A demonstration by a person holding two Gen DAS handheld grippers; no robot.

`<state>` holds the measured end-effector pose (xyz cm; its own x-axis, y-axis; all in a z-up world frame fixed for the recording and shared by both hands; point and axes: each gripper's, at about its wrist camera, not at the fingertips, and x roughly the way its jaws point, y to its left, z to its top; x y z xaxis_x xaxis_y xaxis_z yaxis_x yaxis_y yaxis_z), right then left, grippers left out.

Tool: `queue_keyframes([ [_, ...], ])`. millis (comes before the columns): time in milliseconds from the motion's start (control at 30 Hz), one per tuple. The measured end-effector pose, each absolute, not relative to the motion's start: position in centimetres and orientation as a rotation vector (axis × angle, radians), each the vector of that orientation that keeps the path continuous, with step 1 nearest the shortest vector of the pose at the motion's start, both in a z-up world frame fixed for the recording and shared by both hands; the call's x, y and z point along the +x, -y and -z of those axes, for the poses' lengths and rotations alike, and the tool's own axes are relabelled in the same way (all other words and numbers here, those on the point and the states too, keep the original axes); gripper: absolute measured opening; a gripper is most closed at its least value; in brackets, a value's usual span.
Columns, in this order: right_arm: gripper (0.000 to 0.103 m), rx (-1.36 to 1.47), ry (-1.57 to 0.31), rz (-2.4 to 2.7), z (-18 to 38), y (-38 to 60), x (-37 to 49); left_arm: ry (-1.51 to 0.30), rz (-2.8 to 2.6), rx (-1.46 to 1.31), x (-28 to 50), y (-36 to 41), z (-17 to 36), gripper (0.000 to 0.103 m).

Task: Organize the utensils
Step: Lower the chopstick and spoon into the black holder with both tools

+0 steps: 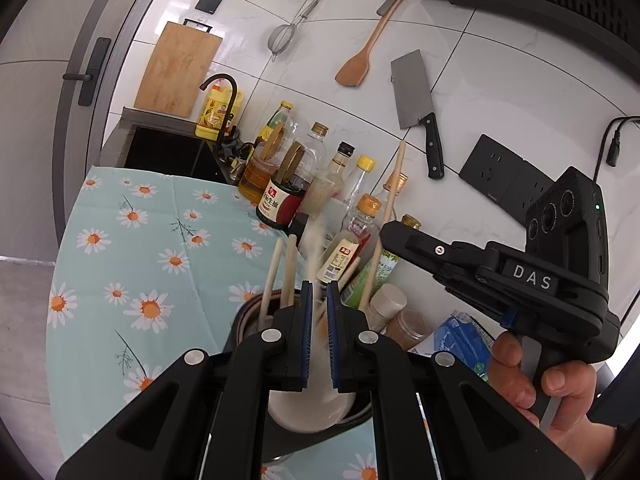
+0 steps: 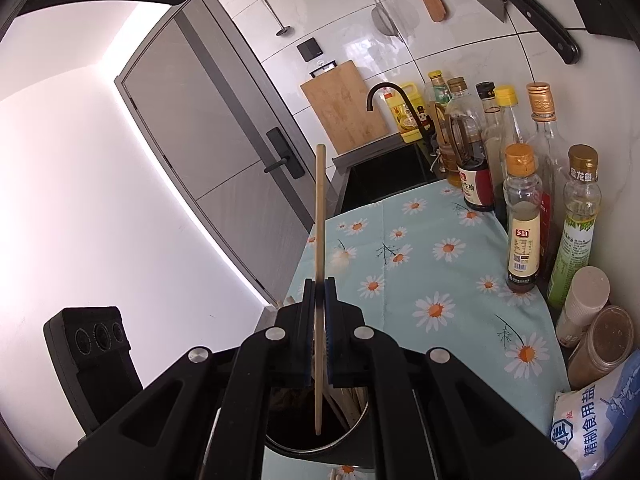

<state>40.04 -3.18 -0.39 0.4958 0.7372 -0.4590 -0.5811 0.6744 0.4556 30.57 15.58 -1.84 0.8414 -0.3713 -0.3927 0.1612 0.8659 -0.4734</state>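
Observation:
My right gripper (image 2: pixel 319 284) is shut on a wooden chopstick (image 2: pixel 319 216) and holds it upright, its lower tip inside a dark round utensil holder (image 2: pixel 304 442). The same chopstick (image 1: pixel 390 196) and right gripper (image 1: pixel 404 240) show in the left wrist view. My left gripper (image 1: pixel 319 292) is nearly shut on a blurred white spoon (image 1: pixel 310 400), whose bowl lies below the fingers and whose handle runs up between the pads, over the holder (image 1: pixel 244 320). Other chopsticks (image 1: pixel 274 276) stand in the holder.
The counter has a daisy-print cloth (image 1: pixel 140 248). Oil and sauce bottles (image 1: pixel 280 196), spice jars (image 2: pixel 600 344) and a salt bag (image 2: pixel 596 424) line the wall side. A sink (image 1: pixel 168 152), cutting board (image 1: pixel 176 72), cleaver (image 1: pixel 416 96) and wooden spatula (image 1: pixel 356 64) lie beyond.

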Motion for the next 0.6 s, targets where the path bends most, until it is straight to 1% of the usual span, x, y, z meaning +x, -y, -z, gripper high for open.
queue_keyframes([
  [333,0.006,0.237,-0.711,-0.792,1.4,3.1,39.8,-0.505,0.277,-0.423,30.6,-15.3,2.5,0.006],
  [567,0.006,0.247,-0.717,-0.793,1.6,2.9,39.8,-0.492,0.27,-0.441,30.6,-16.2,1.9,0.006],
  [600,0.009,0.248,-0.719,-0.794,1.7,2.9,39.8,-0.491,0.27,-0.443,30.6,-16.4,1.8,0.006],
])
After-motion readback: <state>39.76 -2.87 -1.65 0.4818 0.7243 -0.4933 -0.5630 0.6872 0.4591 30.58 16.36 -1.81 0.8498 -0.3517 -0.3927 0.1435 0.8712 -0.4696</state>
